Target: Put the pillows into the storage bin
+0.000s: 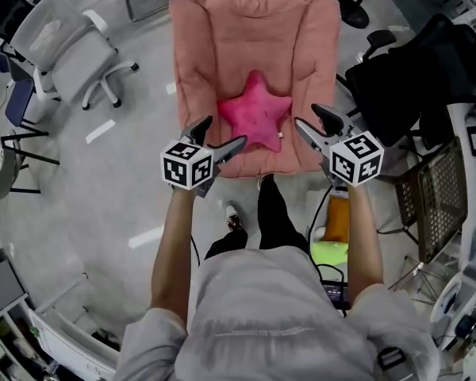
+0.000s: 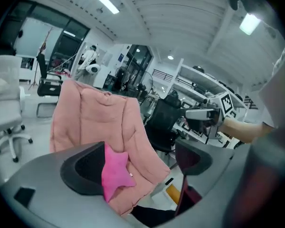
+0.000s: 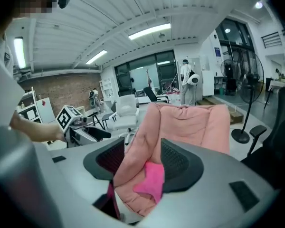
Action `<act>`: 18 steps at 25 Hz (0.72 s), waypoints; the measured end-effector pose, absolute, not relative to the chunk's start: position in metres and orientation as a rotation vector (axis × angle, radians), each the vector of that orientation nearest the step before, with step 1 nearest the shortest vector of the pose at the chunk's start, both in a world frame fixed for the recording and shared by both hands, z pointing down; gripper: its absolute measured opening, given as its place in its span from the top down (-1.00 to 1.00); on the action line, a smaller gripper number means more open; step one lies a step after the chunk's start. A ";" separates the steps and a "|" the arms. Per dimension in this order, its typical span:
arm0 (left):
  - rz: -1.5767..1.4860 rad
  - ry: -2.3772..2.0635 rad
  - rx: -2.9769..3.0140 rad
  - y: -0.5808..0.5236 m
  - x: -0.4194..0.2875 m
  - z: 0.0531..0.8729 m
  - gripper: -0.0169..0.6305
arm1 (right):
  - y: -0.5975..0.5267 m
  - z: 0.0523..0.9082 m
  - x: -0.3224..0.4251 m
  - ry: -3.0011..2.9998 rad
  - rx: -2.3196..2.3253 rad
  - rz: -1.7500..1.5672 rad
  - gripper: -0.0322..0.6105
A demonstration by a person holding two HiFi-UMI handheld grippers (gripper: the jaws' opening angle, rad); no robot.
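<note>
1. Head view: the star pillow, bright pink, lies at frame centre on the seat of the padded chair.
2. Handling, judged: plush, light and squashy, not fragile. The fabric should grip well. It will sag if held by one tip.
3. Where to hold, judged: the star's arms look thin enough to pinch, while the fat middle would likely bulge out. Take one side arm per claw, close to the body.
4. Left claw: spread, empty, just lower left of the pillow, not touching.
5. Right claw: spread, empty, just to its right, not touching.
6. Storage bin: none I can identify in any view.
</note>
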State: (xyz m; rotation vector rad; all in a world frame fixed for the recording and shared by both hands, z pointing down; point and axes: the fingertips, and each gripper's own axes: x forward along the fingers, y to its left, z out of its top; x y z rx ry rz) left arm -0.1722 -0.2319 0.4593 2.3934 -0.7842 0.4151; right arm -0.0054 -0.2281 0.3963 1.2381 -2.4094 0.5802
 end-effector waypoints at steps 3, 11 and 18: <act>0.404 -0.790 2.245 -0.255 -0.166 0.502 -0.55 | -0.265 0.445 -0.004 -2.363 1.164 0.676 0.15; 0.397 -0.844 1.970 -0.322 -0.137 0.626 -0.55 | -0.348 0.589 0.013 -2.190 0.875 0.868 -0.20; 0.410 -0.865 1.764 -0.326 -0.131 0.736 -0.56 | -0.367 0.705 0.012 -2.115 0.616 1.073 -0.38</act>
